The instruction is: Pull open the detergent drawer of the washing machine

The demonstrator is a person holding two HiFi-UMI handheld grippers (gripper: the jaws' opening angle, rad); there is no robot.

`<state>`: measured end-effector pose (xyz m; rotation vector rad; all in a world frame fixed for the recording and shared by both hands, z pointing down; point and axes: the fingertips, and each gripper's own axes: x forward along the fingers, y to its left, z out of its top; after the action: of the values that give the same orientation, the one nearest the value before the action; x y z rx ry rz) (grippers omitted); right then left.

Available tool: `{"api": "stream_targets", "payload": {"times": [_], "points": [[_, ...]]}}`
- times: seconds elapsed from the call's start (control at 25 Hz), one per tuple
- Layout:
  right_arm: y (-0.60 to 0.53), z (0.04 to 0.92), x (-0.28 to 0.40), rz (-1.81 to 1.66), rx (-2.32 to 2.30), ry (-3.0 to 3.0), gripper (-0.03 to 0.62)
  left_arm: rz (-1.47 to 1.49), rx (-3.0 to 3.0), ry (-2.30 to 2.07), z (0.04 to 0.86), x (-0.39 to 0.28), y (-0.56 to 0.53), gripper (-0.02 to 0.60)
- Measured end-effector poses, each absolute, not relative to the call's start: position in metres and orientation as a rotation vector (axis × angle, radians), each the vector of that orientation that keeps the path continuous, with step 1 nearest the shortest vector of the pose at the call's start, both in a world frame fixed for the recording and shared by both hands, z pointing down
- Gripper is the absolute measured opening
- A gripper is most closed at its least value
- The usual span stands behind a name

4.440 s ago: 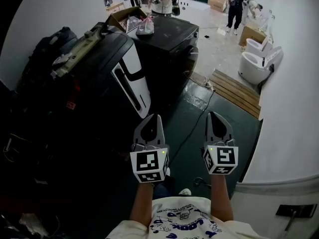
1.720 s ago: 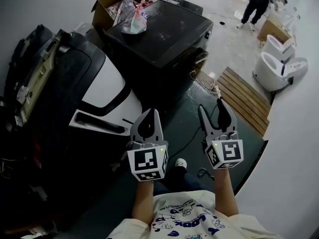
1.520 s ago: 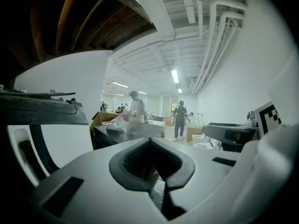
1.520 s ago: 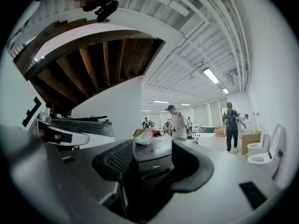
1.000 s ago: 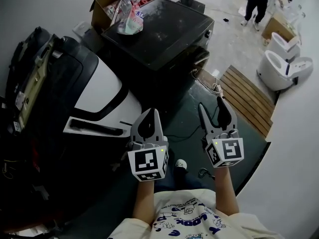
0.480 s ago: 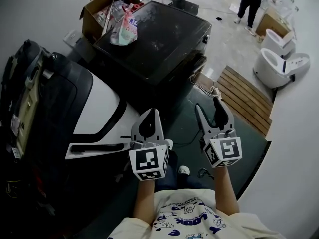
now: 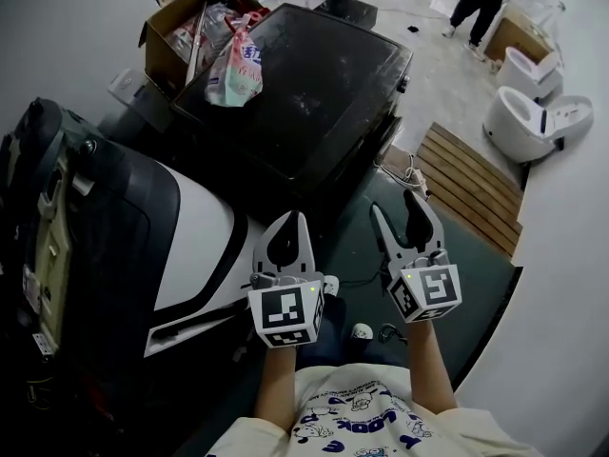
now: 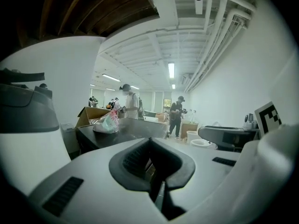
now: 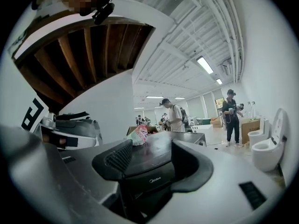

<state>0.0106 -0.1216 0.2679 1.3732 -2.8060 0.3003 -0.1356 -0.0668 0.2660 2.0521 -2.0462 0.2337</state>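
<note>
A black washing machine (image 7: 314, 74) stands ahead of me, its front facing right and down in the head view. Its front panel (image 9: 156, 177) shows between the right jaws in the right gripper view. I cannot make out the detergent drawer. My left gripper (image 7: 290, 217) is held in the air short of the machine, shut with nothing in it; its pads (image 8: 140, 155) meet in the left gripper view. My right gripper (image 7: 393, 204) hovers beside it, open and empty, over the dark floor in front of the machine.
A plastic bag (image 7: 233, 69) lies on the machine's lid, with a cardboard box (image 7: 181, 22) behind it. A large black-and-white appliance (image 7: 190, 246) lies to the left. A wooden pallet (image 7: 466, 179), a cable (image 7: 411, 174) and white toilets (image 7: 533, 112) are to the right. People stand at the back.
The view has drawn closer to the washing machine, which now fills more of the top of the head view. Both grippers keep the same pose in front of the body.
</note>
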Motion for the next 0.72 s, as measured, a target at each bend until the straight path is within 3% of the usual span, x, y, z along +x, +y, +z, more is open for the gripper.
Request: {"api": "stream_targets", "payload": {"times": [0.72], "points": [[-0.16,0.335,-0.04,0.651,1.347,-2.836,0.249,0.317,2.13,-1.88,0.316,-0.171,-0.125,0.014]]}}
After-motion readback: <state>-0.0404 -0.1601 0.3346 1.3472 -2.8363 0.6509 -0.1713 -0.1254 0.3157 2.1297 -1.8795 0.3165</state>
